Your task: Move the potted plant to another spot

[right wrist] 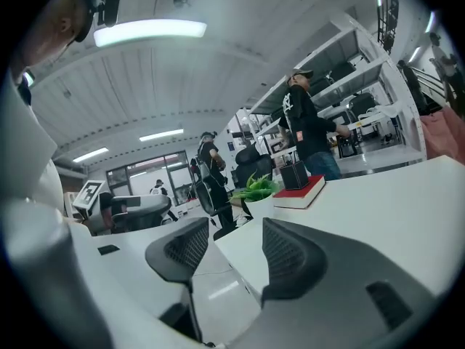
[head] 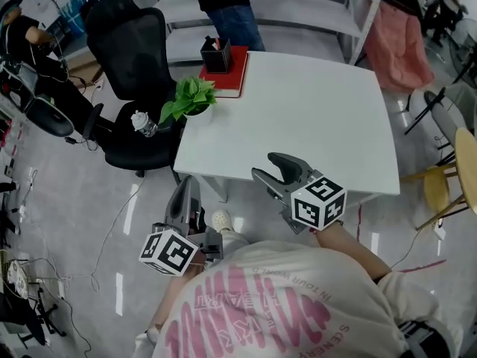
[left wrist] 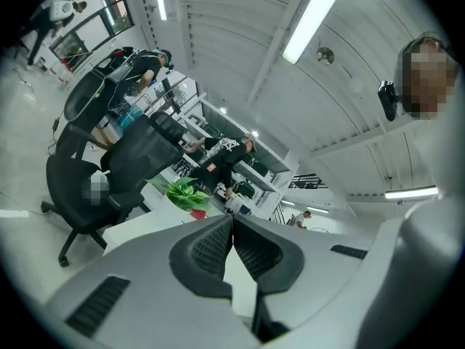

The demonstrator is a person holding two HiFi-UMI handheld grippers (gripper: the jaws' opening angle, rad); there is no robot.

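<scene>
- Left tool point(head: 187, 185) is nearest the wearer, over the floor off the tabletop's near left corner. Its 2 jaws are pressed together with nothing between them.
- Right tool point(head: 267, 164) reaches over the near edge of the white tabletop point(head: 320, 125). Its 2 jaws stand spread, with only bare tabletop and floor showing in the gap.
- Each tool carries 1 cube with square black-and-white markers, just in front of the wearer's white shirt with pink print.
- Across the middle the tabletop is plain white, square with rounded corners.
- Potted plant point(head: 190, 99) stands upright at the tabletop's left edge, toward the far left corner and well apart from both tools. It is a low, bushy cluster of broad, bright green leaves, some of them hanging out past the tabletop's edge. The right gripper view shows its small white pot under the leaves.
- Red book point(head: 232, 77) lies flat at the far left corner, just beyond the plant. Whether the 2 touch I cannot tell. A black pen holder point(head: 216, 55) sits on the book.
- Black office chair point(head: 127, 39) stands on the floor left of the tabletop, near the plant.
- Farthest off, a person point(head: 232, 10) in a dark top and jeans stands past the tabletop's far edge, in front of white shelving.
</scene>
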